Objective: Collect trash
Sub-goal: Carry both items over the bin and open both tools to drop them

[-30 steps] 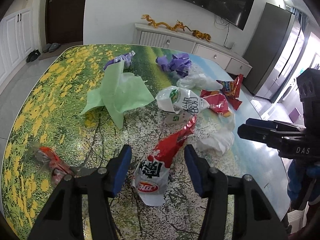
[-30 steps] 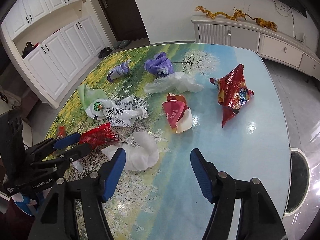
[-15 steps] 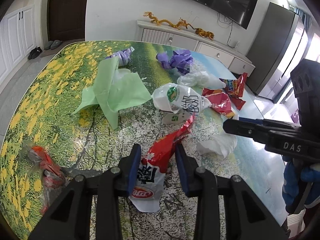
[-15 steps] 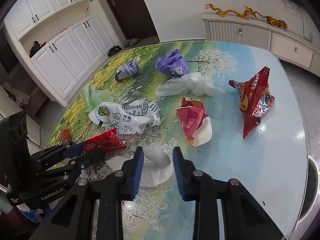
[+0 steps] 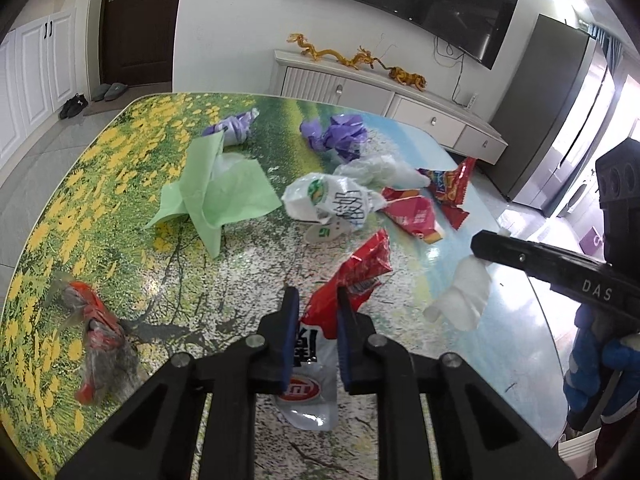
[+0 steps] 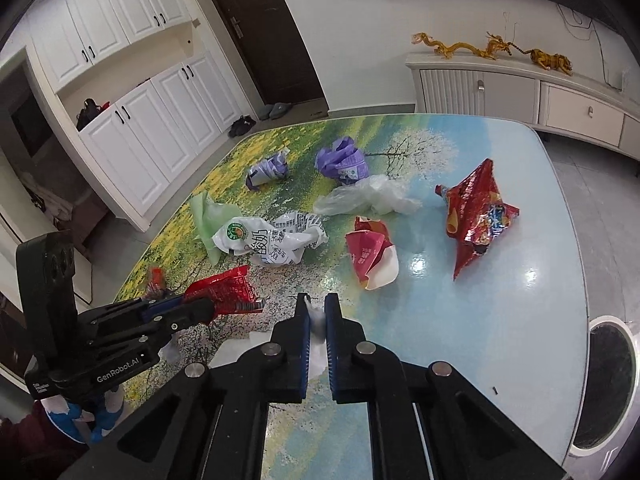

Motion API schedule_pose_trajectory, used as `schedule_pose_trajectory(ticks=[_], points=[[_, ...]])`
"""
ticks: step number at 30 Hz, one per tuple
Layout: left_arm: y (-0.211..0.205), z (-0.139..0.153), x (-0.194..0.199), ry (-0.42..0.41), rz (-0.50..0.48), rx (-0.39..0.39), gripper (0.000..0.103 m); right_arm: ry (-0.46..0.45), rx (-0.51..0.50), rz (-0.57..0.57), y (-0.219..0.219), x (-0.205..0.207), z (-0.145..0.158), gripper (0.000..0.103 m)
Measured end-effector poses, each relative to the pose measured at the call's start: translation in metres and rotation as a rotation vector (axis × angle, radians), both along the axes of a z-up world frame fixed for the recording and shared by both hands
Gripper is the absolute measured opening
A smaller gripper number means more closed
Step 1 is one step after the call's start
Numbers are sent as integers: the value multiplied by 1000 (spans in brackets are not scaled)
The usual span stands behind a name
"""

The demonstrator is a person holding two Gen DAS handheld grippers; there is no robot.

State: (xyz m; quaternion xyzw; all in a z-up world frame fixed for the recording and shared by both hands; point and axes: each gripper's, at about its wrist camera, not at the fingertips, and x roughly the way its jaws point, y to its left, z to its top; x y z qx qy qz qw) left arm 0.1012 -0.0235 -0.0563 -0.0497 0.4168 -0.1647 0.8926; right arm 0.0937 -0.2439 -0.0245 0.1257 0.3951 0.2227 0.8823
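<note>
My left gripper (image 5: 316,294) is shut on a red and white snack wrapper (image 5: 352,276) that lies near the front of the flower-print table (image 5: 120,184). The wrapper's white end sticks out under the fingers. My right gripper (image 6: 317,300) is shut on a crumpled white tissue (image 6: 318,354). In the left wrist view that tissue (image 5: 464,292) hangs from the right gripper (image 5: 480,246), just above the tabletop. In the right wrist view the left gripper (image 6: 252,305) holds the red wrapper (image 6: 224,290) at the left.
More trash lies spread over the table: a green bag (image 5: 216,192), a white printed bag (image 5: 336,204), two purple wrappers (image 5: 340,136), a clear bag (image 6: 372,198), red snack bags (image 6: 476,216) and a crushed red wrapper (image 5: 96,328). A round white-rimmed container (image 6: 608,384) stands beside the table's right edge.
Both grippers went from open to shut. The left closed on the red and white wrapper. The right closed on the white tissue and raised it slightly.
</note>
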Motion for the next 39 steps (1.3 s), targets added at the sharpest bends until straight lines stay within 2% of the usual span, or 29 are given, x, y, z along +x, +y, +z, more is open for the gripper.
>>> schedule_pose_trajectory(ticks=[9, 17, 23, 28, 33, 39], points=[[-41, 31, -7, -30, -64, 5, 16, -72, 71, -123, -66, -23, 16, 7], [-119, 47, 3, -31, -188, 28, 16, -100, 137, -332, -164, -53, 9, 7], [-210, 57, 15, -45, -340, 63, 16, -84, 184, -544, -249, -82, -16, 7], [-297, 54, 24, -45, -461, 90, 16, -36, 192, -687, -303, -93, -47, 7], [-389, 34, 38, 13, -545, 112, 16, 42, 206, -795, -344, -94, -83, 7], [-460, 3, 50, 81, -586, 119, 17, 124, 197, -869, -378, -89, -118, 10]])
